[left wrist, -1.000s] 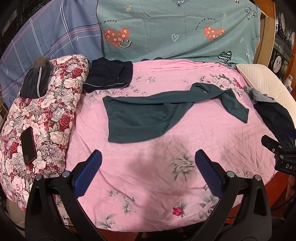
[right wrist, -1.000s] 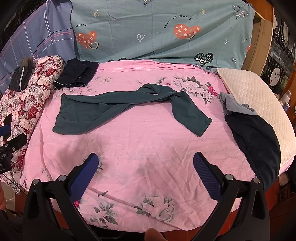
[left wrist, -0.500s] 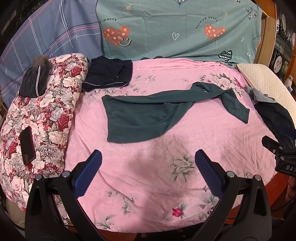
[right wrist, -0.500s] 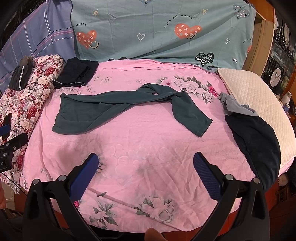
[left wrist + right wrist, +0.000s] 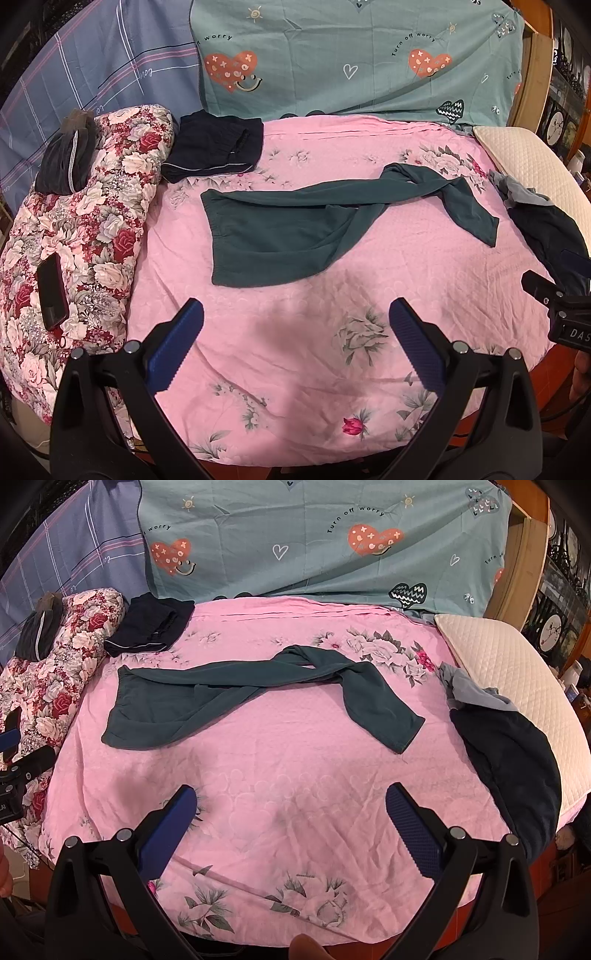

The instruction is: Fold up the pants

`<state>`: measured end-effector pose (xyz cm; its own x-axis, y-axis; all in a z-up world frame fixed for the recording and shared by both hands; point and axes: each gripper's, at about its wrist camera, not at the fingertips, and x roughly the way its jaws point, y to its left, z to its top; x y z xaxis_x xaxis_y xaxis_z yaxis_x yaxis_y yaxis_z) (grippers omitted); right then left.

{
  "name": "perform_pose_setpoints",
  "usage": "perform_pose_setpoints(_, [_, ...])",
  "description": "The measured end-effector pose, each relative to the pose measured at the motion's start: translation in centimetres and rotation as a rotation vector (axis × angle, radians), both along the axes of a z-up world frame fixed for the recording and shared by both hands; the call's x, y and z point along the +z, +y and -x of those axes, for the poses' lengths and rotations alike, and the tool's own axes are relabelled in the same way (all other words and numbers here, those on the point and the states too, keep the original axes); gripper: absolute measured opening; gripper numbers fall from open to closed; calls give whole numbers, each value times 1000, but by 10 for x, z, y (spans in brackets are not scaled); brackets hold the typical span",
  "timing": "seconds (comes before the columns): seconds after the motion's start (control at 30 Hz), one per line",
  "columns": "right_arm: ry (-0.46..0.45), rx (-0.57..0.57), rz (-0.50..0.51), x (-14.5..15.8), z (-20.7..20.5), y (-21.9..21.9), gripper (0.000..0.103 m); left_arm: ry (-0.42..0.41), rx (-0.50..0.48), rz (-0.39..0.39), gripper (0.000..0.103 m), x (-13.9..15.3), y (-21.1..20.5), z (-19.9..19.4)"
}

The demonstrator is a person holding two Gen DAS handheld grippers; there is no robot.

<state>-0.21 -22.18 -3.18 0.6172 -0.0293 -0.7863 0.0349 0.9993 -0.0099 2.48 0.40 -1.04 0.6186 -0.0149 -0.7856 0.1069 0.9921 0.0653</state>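
the dark teal knit pants (image 5: 295, 221) (image 5: 258, 690) lie crumpled and twisted across the pink floral bedsheet (image 5: 295, 350), untouched. left claw (image 5: 295, 332) is spread wide, with the waistband end near its 12 o'clock. right claw (image 5: 291, 816) is spread too, the pants well off at 12, one leg cuff toward 1.

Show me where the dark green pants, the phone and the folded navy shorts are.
dark green pants (image 5: 273, 236), left wrist view, on the seat near the waistband.
phone (image 5: 52, 291), left wrist view, middle of its dark screen.
folded navy shorts (image 5: 155, 627), right wrist view, centre of the top fold.
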Motion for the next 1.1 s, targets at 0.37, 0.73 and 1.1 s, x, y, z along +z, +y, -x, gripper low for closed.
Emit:
perform_pose_setpoints(0.37, [2, -2, 0, 0, -2, 0, 102, 0, -1, 0, 101, 1, -1, -1])
perform_pose_setpoints(0.73, [3, -3, 0, 0, -2, 0, 102, 2, -1, 0, 101, 1, -2, -3])
perform_pose_setpoints(1.1, [9, -2, 0, -2, -8, -1, 102, 7, -1, -2, 101, 1, -8, -8])
